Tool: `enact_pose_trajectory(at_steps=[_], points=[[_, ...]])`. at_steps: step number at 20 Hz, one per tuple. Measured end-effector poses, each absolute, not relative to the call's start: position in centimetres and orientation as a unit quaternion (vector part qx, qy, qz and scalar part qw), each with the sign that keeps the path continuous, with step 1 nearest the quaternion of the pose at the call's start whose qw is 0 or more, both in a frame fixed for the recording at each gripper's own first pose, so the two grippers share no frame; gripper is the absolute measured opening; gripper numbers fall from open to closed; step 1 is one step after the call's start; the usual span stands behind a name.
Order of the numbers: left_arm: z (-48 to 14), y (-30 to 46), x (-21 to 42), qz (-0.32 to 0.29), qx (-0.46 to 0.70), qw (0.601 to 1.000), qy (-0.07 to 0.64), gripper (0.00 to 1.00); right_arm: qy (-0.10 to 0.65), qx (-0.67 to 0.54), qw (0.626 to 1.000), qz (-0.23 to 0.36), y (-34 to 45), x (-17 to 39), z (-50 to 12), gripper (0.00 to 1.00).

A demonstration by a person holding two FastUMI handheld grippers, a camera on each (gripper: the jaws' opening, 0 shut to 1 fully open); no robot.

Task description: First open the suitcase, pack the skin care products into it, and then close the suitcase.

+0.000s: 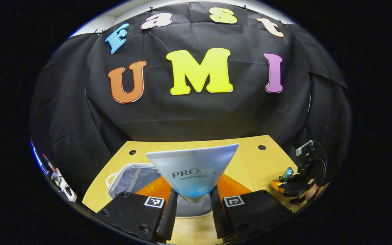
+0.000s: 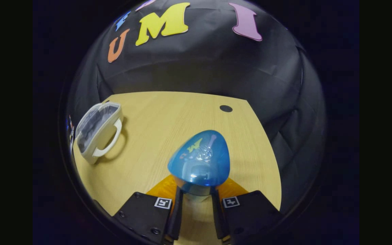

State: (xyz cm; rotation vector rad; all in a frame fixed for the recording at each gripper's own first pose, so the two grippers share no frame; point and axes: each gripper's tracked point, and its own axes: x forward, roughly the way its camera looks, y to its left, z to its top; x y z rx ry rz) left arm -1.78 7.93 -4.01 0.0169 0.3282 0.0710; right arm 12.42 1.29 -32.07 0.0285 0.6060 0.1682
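My left gripper is shut on a pale blue skin care tube, held with its wide flat end up. Below and behind the tube, the small white suitcase lies open on the wooden table, its grey lining showing. In the right gripper view, my right gripper is shut on a bottle with a glossy blue cap, held above the table. The suitcase with its white handle sits far to the left there. The right gripper with the blue bottle also appears at the table's right edge.
Black cloth walls close in the table at the back and sides. Round dark holes mark the tabletop near its far corners. A white object with cables lies off the table's left edge. Bare wood spans the area between the suitcase and the right gripper.
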Motion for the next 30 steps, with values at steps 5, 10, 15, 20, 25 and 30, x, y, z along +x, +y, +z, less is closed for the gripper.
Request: enact_pose_trajectory(at_steps=[5, 10, 15, 20, 25, 30], points=[[-4.7, 12.4, -1.2, 0.033, -0.003, 0.987, 0.155, 0.49, 0.261, 0.050, 0.963, 0.052, 0.4, 10.8, -24.6, 0.37], [-8.1, 15.2, 1.2, 0.008, -0.016, 0.985, 0.172, 0.45, 0.236, 0.097, 0.966, 0.034, 2.0, 7.6, -17.5, 0.37], [-16.4, 15.3, 3.9, -0.032, 0.003, 0.969, 0.245, 0.54, 0.236, 0.109, 0.965, 0.021, 4.9, 3.8, -14.7, 0.37], [-26.1, 13.8, 3.9, -0.049, 0.016, 0.935, 0.351, 0.49, 0.242, 0.084, 0.966, 0.021, 7.6, 1.4, -14.3, 0.37], [-30.3, 13.1, 3.9, -0.035, -0.011, 0.912, 0.409, 0.49, 0.262, 0.051, 0.963, 0.035, 9.8, 0.7, -15.5, 0.37], [-32.1, 13.9, 4.1, -0.004, -0.009, 0.884, 0.467, 0.49, 0.278, 0.040, 0.959, 0.046, 10.9, 1.4, -16.5, 0.37]])
